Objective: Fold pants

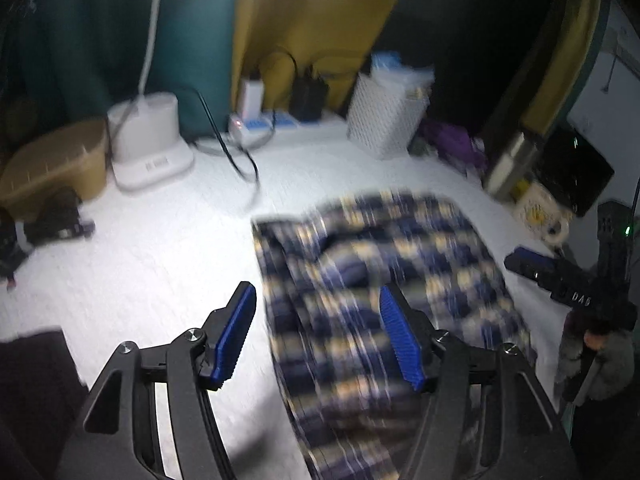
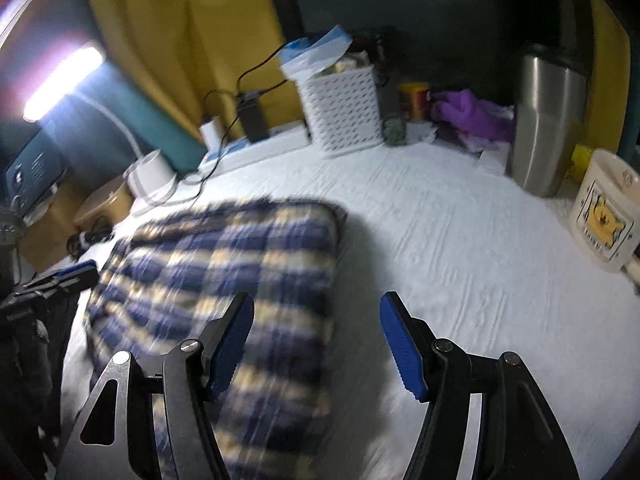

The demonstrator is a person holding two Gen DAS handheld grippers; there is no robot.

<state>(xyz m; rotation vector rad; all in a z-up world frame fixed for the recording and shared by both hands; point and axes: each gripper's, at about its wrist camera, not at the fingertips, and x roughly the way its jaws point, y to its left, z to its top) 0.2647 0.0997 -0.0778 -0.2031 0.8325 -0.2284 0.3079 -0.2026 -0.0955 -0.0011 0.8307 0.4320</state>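
Observation:
Blue, navy and cream plaid pants (image 1: pixel 384 288) lie folded in a long bundle on a white sheet (image 1: pixel 168 240); they also show in the right wrist view (image 2: pixel 224 280). My left gripper (image 1: pixel 318 336) is open and empty, above the bundle's near left edge. My right gripper (image 2: pixel 318 340) is open and empty, above the bundle's right edge and the sheet (image 2: pixel 460 248). The right gripper also shows at the right of the left wrist view (image 1: pixel 552 272). The left gripper shows at the left of the right wrist view (image 2: pixel 56 280). Both views are motion-blurred.
At the back stand a white perforated basket (image 2: pixel 340 108), a white lamp base (image 1: pixel 148 140) with cables (image 1: pixel 236 148), a power strip (image 1: pixel 260 124), a steel tumbler (image 2: pixel 548 120), purple cloth (image 2: pixel 468 112), a tan box (image 1: pixel 52 160) and a cream tub (image 2: pixel 604 212).

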